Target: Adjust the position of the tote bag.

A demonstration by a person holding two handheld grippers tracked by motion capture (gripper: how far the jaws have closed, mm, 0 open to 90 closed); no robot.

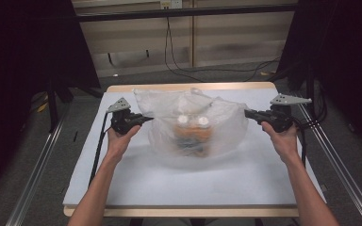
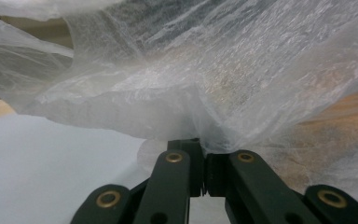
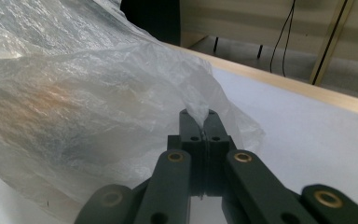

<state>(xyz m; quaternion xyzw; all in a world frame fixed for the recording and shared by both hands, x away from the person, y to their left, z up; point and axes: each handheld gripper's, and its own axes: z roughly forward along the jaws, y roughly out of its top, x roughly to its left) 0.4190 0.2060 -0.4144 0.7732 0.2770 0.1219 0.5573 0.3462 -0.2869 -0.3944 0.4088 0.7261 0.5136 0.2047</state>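
A clear plastic bag point(image 1: 193, 120) sits in the middle of the white table point(image 1: 169, 183). Through its film I make out orange items with two white round caps point(image 1: 192, 121). My left gripper point(image 1: 147, 119) is at the bag's left side, shut on a pinch of the film point(image 2: 200, 135). My right gripper point(image 1: 246, 113) is at the bag's right side, its jaws pressed together on a small tuft of the film point(image 3: 198, 111). The bag's top edge is stretched between the two grippers and its body bulges down onto the table.
The table has a wooden rim point(image 1: 188, 87) at the far edge. Metal rails point(image 1: 37, 165) run along both sides on the floor. Cables point(image 1: 179, 61) hang down the back wall. Dark curtains stand at both sides.
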